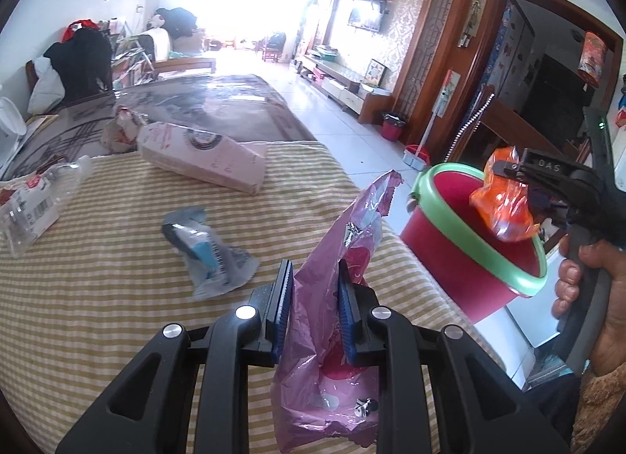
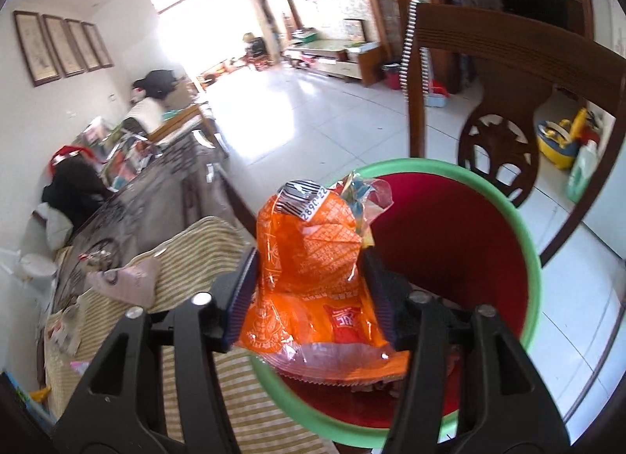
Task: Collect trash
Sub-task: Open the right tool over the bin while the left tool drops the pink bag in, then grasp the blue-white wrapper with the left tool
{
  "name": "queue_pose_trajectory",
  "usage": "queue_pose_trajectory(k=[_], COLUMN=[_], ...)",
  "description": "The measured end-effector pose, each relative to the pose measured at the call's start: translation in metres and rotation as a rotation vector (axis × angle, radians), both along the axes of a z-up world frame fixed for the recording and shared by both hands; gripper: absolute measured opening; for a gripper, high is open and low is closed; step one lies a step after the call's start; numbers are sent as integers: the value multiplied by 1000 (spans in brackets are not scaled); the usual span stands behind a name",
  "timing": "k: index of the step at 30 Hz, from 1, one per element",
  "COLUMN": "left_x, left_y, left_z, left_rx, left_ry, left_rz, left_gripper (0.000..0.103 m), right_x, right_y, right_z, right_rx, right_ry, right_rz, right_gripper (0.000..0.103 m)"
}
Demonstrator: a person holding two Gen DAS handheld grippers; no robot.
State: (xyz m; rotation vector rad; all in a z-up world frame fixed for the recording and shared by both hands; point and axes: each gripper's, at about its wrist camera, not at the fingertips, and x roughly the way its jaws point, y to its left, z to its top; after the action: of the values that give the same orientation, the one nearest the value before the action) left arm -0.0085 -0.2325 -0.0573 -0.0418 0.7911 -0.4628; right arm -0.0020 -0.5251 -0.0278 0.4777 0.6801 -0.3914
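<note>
Right gripper [image 2: 309,278] clamped on orange snack wrapper [image 2: 313,281], over the green-rimmed red bin [image 2: 524,258]. Left gripper [image 1: 313,289] pinching pink plastic bag [image 1: 336,258] above striped tablecloth [image 1: 98,297], beside the bin.

Long living room, blown-out daylight upper centre, white tiled floor [image 1: 344,121], framed pictures [image 2: 62,47] upper left, wooden chair [image 2: 497,109] right, wall-mounted TV [image 1: 365,17], patterned wallpaper.
</note>
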Motion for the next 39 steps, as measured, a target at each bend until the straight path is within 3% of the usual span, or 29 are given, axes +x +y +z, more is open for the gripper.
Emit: queue_pose_trajectory(k=[1, 2, 6, 13, 19, 21, 22, 23, 25, 31, 36, 39], left_x=[1, 3, 12, 24, 36, 44, 49, 50, 47, 32, 33, 44], left_y=[-3, -7, -28, -84, -144, -164, -170, -171, -163, -106, -20, 24], left_z=[1, 3, 13, 19, 29, 31, 31, 32, 33, 22, 10, -1], left_rx=[-8, -20, -64, -149, -140, -136, -128, -142, -171, -98, -53, -46], left_ry=[1, 2, -4, 41, 32, 54, 62, 56, 43, 4, -8, 28], left_rz=[-6, -15, -63, -169, -268, -303, -299, -287, -279, -175, 74, 207], left_gripper=[20, 20, 20, 20, 22, 37, 61, 63, 64, 64, 64, 64], right_x=[-1, -5, -23, -59, -68, -68, -69, -68, -66, -57, -45, -35], right_y=[-3, -7, -14, -40, -43, -46, -46, -46, -46, -30, -8, 5], right_z=[1, 2, 14, 22, 24, 23, 24, 24, 23, 31, 39, 40], right_rx=[-9, -28, -118, -143, -218, -228, -229, -228, -229, -298, -341, -329], right_ry=[-2, -15, -81, -174, -173, -173, -172, -171, -167, -179, -188, -189], right_rz=[-28, -70, -218, -456, -551, -567, -574, -574, -566, -510, -408, -333], right_gripper=[81, 87, 98, 98, 98, 98, 98, 98, 98, 98, 98, 98])
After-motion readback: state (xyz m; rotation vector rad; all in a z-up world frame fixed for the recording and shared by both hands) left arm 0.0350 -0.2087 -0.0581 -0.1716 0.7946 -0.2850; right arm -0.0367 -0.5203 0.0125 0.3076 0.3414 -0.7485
